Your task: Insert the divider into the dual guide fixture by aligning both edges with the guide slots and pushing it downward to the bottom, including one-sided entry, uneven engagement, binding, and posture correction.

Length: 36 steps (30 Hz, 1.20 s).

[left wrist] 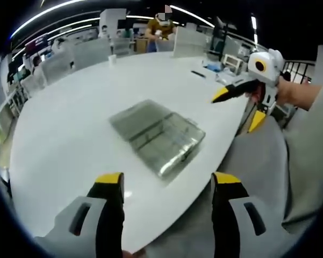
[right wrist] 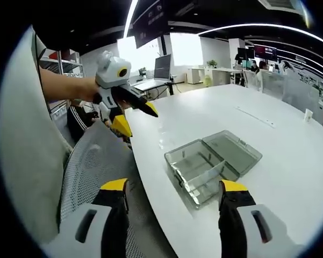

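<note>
A clear plastic box, the fixture [left wrist: 158, 137], lies open on the white table [left wrist: 70, 140], its lid folded flat beside the tray. In the right gripper view the tray [right wrist: 191, 172] is nearer me and the lid [right wrist: 234, 150] lies behind it. Thin clear walls stand inside the tray; I cannot tell a separate divider from them. My left gripper [left wrist: 167, 180] hangs open at the table's near edge, short of the box. My right gripper [right wrist: 173, 186] is open too, just before the tray. Each shows in the other's view, held up off the table edge with jaws apart: right [left wrist: 238, 109], left [right wrist: 137, 120].
A grey mesh chair [right wrist: 97, 161] sits against the table's curved edge, below both grippers. A person [left wrist: 160, 27] stands beyond the far end of the table. Small items [left wrist: 199, 74] lie far back on it, and a thin strip [right wrist: 255, 115] lies past the box.
</note>
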Each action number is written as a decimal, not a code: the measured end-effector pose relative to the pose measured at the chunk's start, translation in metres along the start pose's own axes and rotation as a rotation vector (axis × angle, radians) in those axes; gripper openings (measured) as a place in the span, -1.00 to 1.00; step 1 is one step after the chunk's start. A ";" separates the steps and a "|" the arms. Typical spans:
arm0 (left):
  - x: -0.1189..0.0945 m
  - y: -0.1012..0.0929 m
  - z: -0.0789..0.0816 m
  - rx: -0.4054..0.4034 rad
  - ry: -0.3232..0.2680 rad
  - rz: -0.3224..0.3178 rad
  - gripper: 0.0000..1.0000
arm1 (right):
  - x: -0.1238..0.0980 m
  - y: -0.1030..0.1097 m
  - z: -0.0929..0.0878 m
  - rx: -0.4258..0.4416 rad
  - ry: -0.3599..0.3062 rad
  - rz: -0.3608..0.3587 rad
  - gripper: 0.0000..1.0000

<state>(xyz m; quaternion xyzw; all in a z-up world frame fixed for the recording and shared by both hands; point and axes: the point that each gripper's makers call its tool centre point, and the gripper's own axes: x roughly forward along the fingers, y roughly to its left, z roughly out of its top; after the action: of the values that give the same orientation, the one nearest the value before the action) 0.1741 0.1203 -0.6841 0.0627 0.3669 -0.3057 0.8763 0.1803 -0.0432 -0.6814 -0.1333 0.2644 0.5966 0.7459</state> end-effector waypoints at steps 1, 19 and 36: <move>-0.001 0.003 -0.001 -0.002 0.003 0.004 0.26 | -0.001 0.000 0.000 0.000 -0.001 0.000 0.31; 0.008 0.032 -0.008 -0.088 0.069 0.034 0.35 | -0.006 -0.009 0.004 0.006 -0.004 -0.017 0.37; 0.030 0.061 -0.037 -0.192 0.195 0.065 0.36 | -0.006 -0.014 0.010 -0.004 -0.004 -0.030 0.37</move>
<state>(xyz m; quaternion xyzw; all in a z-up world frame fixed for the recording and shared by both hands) 0.2029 0.1671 -0.7381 0.0197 0.4755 -0.2332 0.8480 0.1957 -0.0465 -0.6713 -0.1373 0.2598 0.5861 0.7551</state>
